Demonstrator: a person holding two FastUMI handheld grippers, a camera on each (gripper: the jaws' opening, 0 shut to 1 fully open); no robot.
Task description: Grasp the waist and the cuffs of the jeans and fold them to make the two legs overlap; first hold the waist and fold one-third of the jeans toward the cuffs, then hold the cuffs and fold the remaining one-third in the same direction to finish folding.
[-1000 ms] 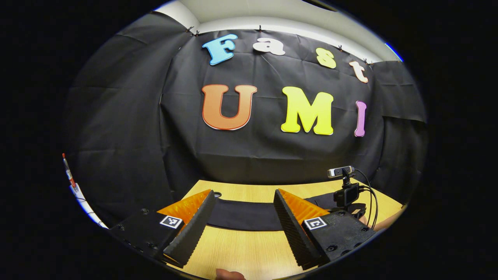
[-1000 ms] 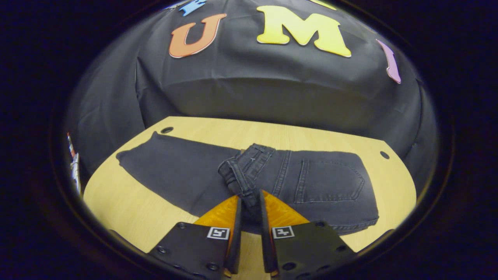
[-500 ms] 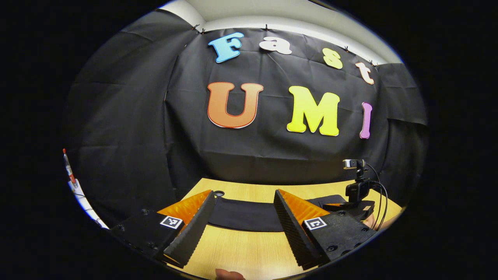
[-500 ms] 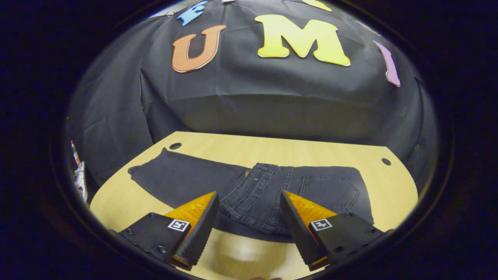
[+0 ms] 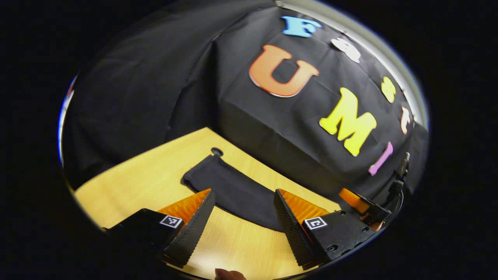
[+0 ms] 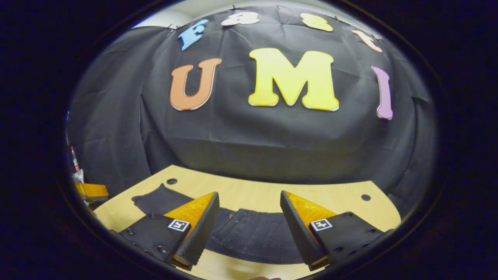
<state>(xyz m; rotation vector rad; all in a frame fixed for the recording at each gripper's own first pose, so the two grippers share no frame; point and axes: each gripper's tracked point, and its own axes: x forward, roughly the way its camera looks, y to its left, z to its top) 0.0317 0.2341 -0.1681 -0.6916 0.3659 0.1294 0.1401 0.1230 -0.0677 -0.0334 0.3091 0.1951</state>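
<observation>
1. Looking along my left gripper [image 5: 243, 206], I see its two fingers spread wide with nothing between them, hanging above the table [image 5: 148, 179].
2. Beyond that gap lie the jeans [image 5: 233, 190], a dark strip flat on the wood, the leg running away toward the cuff [image 5: 196, 175], which ends just beside a small round hole [image 5: 216, 151] in the tabletop.
3. At the far right edge of the left gripper view I can make out part of the other gripper and its cable (too cramped by the lens to say more than that).
4. My right gripper [image 6: 249, 214] also has its fingers well apart and holds nothing; it sits over the near edge of the table.
5. Between and past those fingers, the right gripper view shows the thick part of the jeans [image 6: 253, 235] with its seams and stitching, lying flat; I think this is the folded-over waist end, though the fingers hide much of it.
6. The leg stretches off to the left in that view, its end near another table hole [image 6: 171, 181]; a second hole [image 6: 365, 197] sits at the right, well apart from the cloth.
7. A fingertip [image 5: 229, 274] of my hand shows at the bottom of the left gripper view.
</observation>
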